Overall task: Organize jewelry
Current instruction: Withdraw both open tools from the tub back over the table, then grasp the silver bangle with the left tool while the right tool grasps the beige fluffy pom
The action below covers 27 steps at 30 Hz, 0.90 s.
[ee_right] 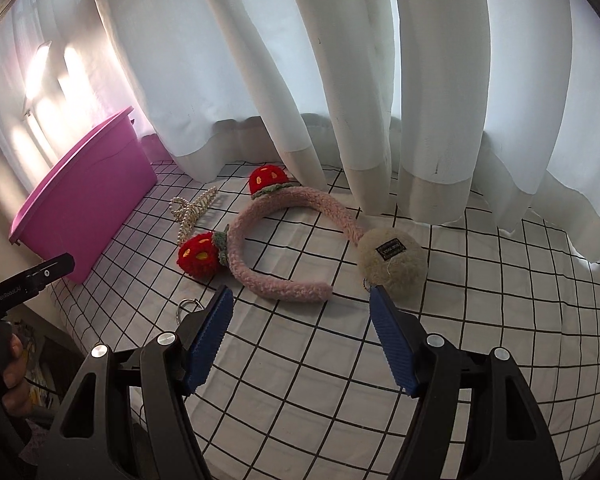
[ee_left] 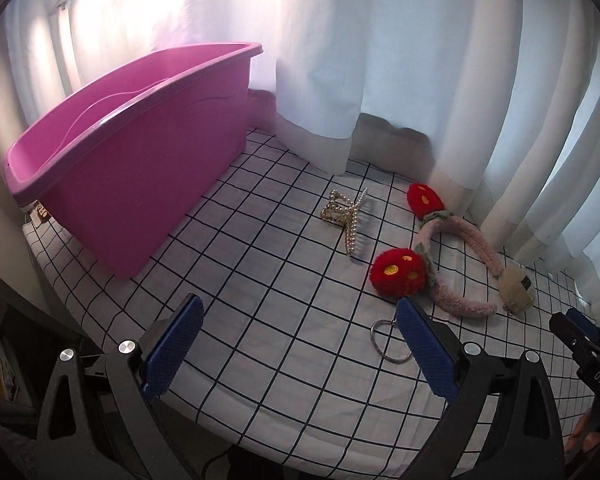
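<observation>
A pink tub (ee_left: 140, 184) (ee_right: 88, 208) stands at the left on a white cloth with a black grid (ee_left: 260, 340) (ee_right: 300, 360). To its right lie a pearl hair claw (ee_left: 346, 216) (ee_right: 192, 210), a fuzzy pink headband with two red strawberries (ee_left: 460, 240) (ee_right: 260, 276), a cream fuzzy pouch (ee_left: 516, 286) (ee_right: 392, 260) and a silver ring (ee_left: 384, 344) (ee_right: 188, 307). My left gripper (ee_left: 300, 320) hovers open over the cloth, the ring just left of its right finger. My right gripper (ee_right: 302, 304) hovers open, short of the headband's near end and the pouch.
White curtains (ee_left: 380, 60) (ee_right: 340, 80) hang along the far side of the cloth. The cloth's near edge drops off at the lower left. The right gripper shows at the right edge of the left wrist view (ee_left: 580, 336); the left tool and a hand show at the left of the right wrist view (ee_right: 24, 280).
</observation>
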### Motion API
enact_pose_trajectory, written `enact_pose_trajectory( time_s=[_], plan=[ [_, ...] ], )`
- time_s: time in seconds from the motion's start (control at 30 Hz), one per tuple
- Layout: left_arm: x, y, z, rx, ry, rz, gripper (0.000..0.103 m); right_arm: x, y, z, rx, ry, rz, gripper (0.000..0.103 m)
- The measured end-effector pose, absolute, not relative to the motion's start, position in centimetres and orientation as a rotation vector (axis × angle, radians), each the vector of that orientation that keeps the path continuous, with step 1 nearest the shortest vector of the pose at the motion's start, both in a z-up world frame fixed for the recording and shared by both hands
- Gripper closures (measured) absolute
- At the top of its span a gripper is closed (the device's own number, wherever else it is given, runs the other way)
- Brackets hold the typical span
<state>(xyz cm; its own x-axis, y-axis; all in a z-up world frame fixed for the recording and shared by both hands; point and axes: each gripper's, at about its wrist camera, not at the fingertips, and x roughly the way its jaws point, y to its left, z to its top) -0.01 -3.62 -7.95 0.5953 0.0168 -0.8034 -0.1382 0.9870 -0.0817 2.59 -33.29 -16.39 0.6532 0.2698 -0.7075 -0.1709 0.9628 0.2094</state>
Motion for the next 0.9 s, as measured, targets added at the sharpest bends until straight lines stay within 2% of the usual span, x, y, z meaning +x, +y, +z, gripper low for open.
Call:
enact_pose_trajectory(
  time_s=[0.57, 0.9],
  plan=[
    [1.7, -9.6, -16.0, -0.13, 1.02, 0.083, 0.008, 6.4, -38.2, -20.9, 0.1, 0.836, 0.155, 0.035],
    [2.3, -12.9, -18.4, -0.099, 1.018, 0.077, 0.008, 8.5, -38.8, -22.2, 0.082, 0.834, 0.174, 0.035]
  ],
)
